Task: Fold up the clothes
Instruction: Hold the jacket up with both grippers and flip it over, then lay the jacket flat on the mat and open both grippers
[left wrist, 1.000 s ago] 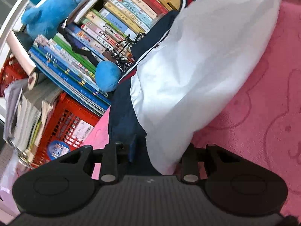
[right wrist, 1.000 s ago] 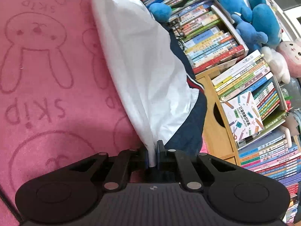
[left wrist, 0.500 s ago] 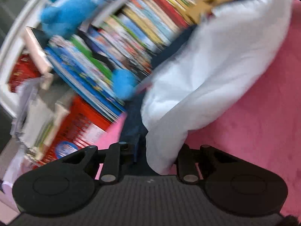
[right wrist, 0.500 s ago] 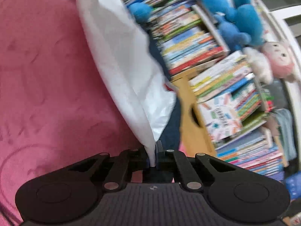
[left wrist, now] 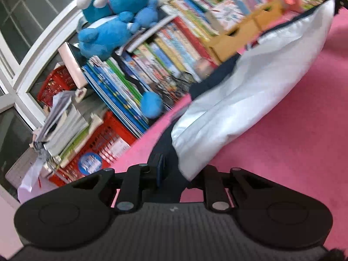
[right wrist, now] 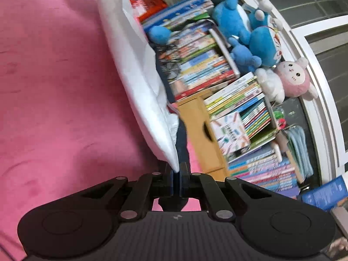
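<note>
A: In the left wrist view, what is being seen to differ from a second ago?

B: More of the bookshelf point(left wrist: 174, 50) and the window frame point(left wrist: 26, 69) is being taken in, and the blue plush toys point(left wrist: 113, 28) are being shown lower in the picture. The white and navy garment point(left wrist: 250, 95) is being stretched off the pink blanket point(left wrist: 293, 141). The left gripper point(left wrist: 176, 169) is being kept clamped on its bunched navy edge; its jaws have just been opening a little, with cloth between them.

A: And the materials?

B: The garment is being shown as smooth and softly creased, the blanket as plush and matte. A red plastic lattice crate point(left wrist: 104, 150) is being seen under thin glossy books.

A: In the right wrist view?

B: The blanket's rabbit prints are no longer being made out; a pink and white plush point(right wrist: 293, 80) is now being shown. The right gripper point(right wrist: 179, 174) is being held pinched tight on the garment's point(right wrist: 141, 76) white corner, above the blanket point(right wrist: 54, 87). A yellow wooden cabinet point(right wrist: 195, 130) is being seen beside it.
</note>
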